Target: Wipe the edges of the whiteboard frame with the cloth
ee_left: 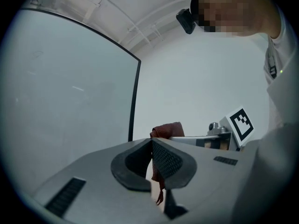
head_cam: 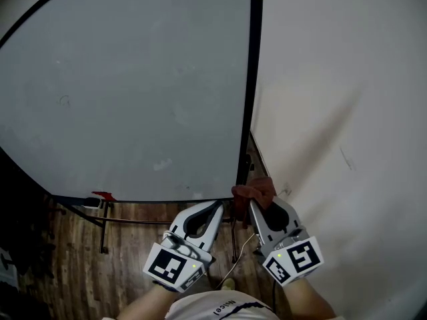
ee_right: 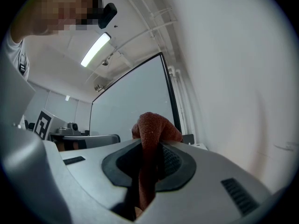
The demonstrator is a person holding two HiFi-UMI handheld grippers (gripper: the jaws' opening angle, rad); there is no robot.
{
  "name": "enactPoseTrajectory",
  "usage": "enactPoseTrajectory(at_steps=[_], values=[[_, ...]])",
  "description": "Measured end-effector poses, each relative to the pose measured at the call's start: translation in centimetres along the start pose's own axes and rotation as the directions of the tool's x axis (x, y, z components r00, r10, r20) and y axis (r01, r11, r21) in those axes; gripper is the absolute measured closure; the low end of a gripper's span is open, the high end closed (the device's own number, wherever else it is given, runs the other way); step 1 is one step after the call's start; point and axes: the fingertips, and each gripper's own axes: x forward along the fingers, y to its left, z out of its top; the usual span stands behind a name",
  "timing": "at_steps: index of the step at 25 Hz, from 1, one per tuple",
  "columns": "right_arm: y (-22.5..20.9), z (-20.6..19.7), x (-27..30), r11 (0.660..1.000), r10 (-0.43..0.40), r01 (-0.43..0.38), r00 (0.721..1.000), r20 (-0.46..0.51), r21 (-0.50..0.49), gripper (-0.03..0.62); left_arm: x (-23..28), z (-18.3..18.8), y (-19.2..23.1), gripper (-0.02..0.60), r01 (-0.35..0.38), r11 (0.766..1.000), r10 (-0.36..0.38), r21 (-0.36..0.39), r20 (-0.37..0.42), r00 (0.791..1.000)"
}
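Note:
The whiteboard (head_cam: 133, 79) fills the upper left of the head view, with its black frame edge (head_cam: 250, 79) running down the right side. A reddish-brown cloth (head_cam: 255, 192) sits bunched near the frame's lower right corner. My right gripper (head_cam: 252, 202) is shut on the cloth (ee_right: 152, 134), which sticks out above its jaws. My left gripper (head_cam: 217, 209) hangs just left of it, jaws closed together with nothing between them. In the left gripper view the cloth (ee_left: 167, 129) shows beyond my left gripper (ee_left: 152, 141), beside the frame edge (ee_left: 134, 97).
A white wall (head_cam: 347, 112) stands right of the board. Below the board are the stand's dark metal legs (head_cam: 100, 222) on a wooden floor (head_cam: 73, 272). A red object (head_cam: 103, 196) lies at the board's bottom edge.

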Motion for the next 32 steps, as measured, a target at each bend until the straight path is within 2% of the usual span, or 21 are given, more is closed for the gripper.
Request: enactPoseTrajectory(at_steps=[6, 16, 32], values=[[0.2, -1.1, -0.3, 1.0, -0.007, 0.007, 1.0, -0.011, -0.001, 0.537, 0.1, -0.4, -0.7, 0.574, 0.006, 1.0, -0.006, 0.019, 0.01, 1.0], [0.9, -2.2, -0.8, 1.0, -0.003, 0.003, 0.999, -0.036, 0.001, 0.537, -0.9, -1.3, -1.1, 0.574, -0.007, 1.0, 0.008, 0.015, -0.029, 1.0], [1.6, -1.4, -0.7, 1.0, 0.021, -0.021, 0.999, -0.027, 0.003, 0.537, -1.0, -0.8, -1.1, 0.574, -0.016, 1.0, 0.016, 0.017, -0.031, 0.999]])
